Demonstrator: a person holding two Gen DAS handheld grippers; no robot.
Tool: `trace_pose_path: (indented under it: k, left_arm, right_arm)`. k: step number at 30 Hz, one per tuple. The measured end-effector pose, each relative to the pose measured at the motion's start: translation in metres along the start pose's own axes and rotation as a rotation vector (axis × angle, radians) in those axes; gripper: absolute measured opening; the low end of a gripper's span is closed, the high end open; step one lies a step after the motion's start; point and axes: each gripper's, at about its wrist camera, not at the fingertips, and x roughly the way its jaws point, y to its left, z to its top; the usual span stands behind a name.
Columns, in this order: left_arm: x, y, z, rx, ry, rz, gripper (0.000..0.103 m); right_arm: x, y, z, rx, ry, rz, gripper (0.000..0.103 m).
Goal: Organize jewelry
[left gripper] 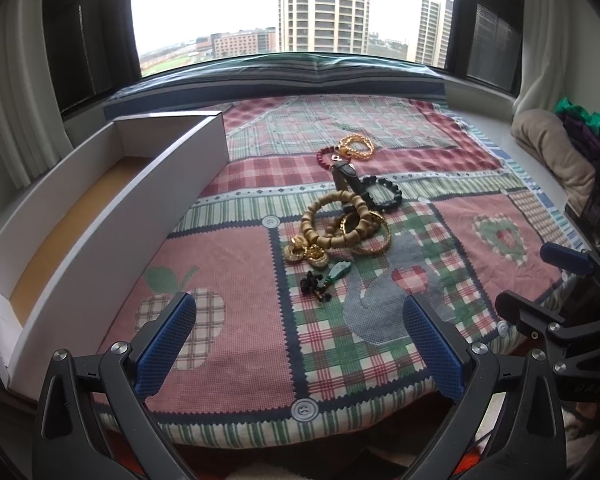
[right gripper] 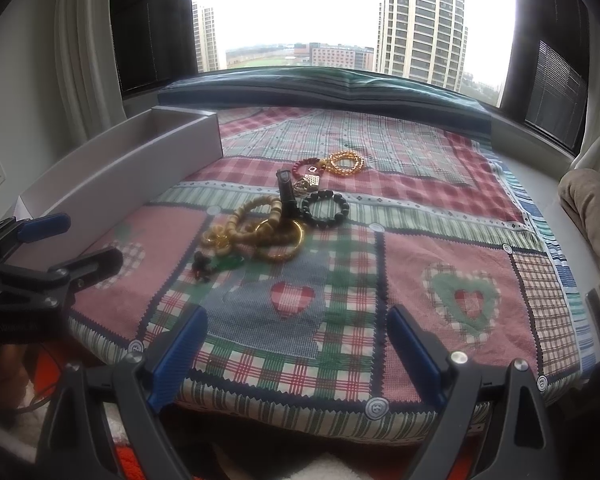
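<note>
A patchwork quilt (left gripper: pixel 236 344) covers a window-side platform, and the jewelry lies heaped near its middle, at about twelve o'clock from both grippers. The left gripper (left gripper: pixel 300 340) hovers over the quilt's near edge with its blue-padded fingers (left gripper: pixel 164 344) spread wide and nothing between them. The right gripper (right gripper: pixel 298 354) hangs likewise released and empty; seen from the left wrist, it sits at roughly three o'clock. In the heap, a wooden bead bracelet (left gripper: pixel 336 220) overlaps a gold bangle (left gripper: pixel 374 236), with a cluster of gold earrings (left gripper: pixel 304 254) touching it at seven o'clock. A green pendant (left gripper: pixel 338 270) with a dark tassel lies just beside the earrings on the near side. A black bead bracelet (left gripper: pixel 388 192) rests at two o'clock of the wooden one, against a dark upright watch strap (left gripper: pixel 346 180). Farther back lie an amber bead bracelet (left gripper: pixel 358 146) and a red bead bracelet (left gripper: pixel 324 158), touching. A long white box (left gripper: pixel 112 216), open and showing a tan floor, stands at ten o'clock along the quilt's left side, well apart from the heap.
</note>
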Motion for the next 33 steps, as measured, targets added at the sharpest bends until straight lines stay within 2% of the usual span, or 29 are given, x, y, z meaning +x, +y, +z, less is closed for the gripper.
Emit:
trace_pose_path:
  k: [33]
  left_arm:
    - [0.0026, -0.0001, -0.0008, 0.001, 0.001, 0.001, 0.103]
  right_arm:
    - [0.0012, 0.0009, -0.0005, 0.003, 0.001, 0.004, 0.093]
